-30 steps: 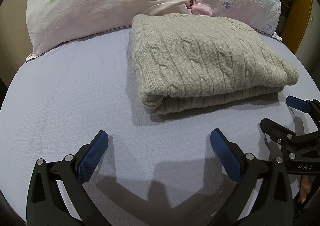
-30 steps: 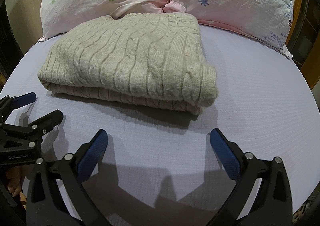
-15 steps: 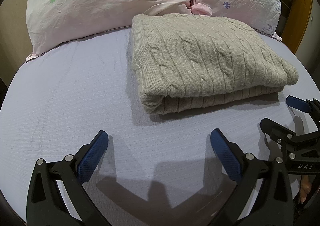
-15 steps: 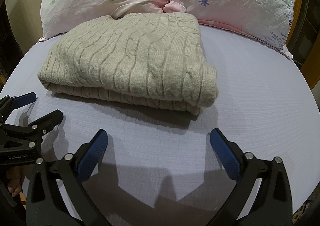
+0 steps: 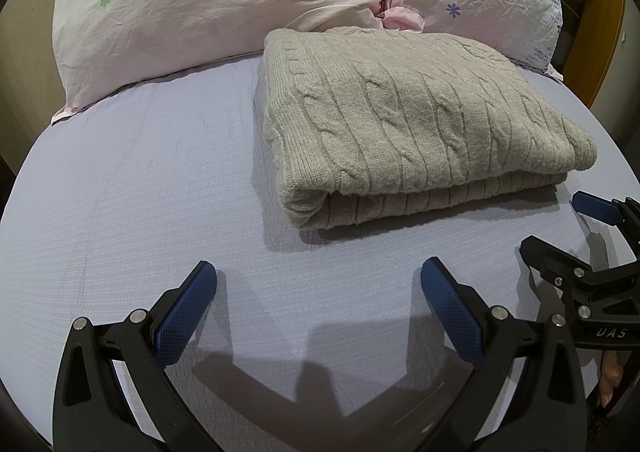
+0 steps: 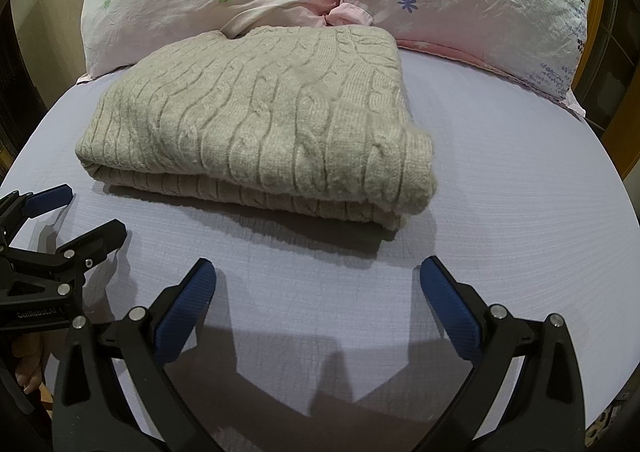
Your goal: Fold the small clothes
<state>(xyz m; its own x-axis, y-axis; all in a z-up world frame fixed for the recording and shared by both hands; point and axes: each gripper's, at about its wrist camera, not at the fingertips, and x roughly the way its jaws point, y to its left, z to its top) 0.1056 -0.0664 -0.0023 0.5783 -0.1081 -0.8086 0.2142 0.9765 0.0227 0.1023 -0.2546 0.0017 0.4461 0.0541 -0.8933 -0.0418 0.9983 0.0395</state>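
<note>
A beige cable-knit sweater (image 5: 412, 124) lies folded into a thick rectangle on the lilac bed sheet (image 5: 140, 192), its far edge against the pillows. It also shows in the right wrist view (image 6: 260, 124). My left gripper (image 5: 318, 280) is open and empty, low over the sheet in front of the sweater's left corner. My right gripper (image 6: 318, 280) is open and empty, in front of the sweater's right corner. Each gripper shows at the edge of the other's view: the right one (image 5: 560, 228) and the left one (image 6: 84, 212), both open.
Two pale pink floral pillows (image 5: 200, 0) (image 6: 480, 0) lie side by side at the head of the bed behind the sweater. A wooden frame (image 5: 608, 24) stands at the far right. The sheet (image 6: 500, 192) runs out to the bed's edges on both sides.
</note>
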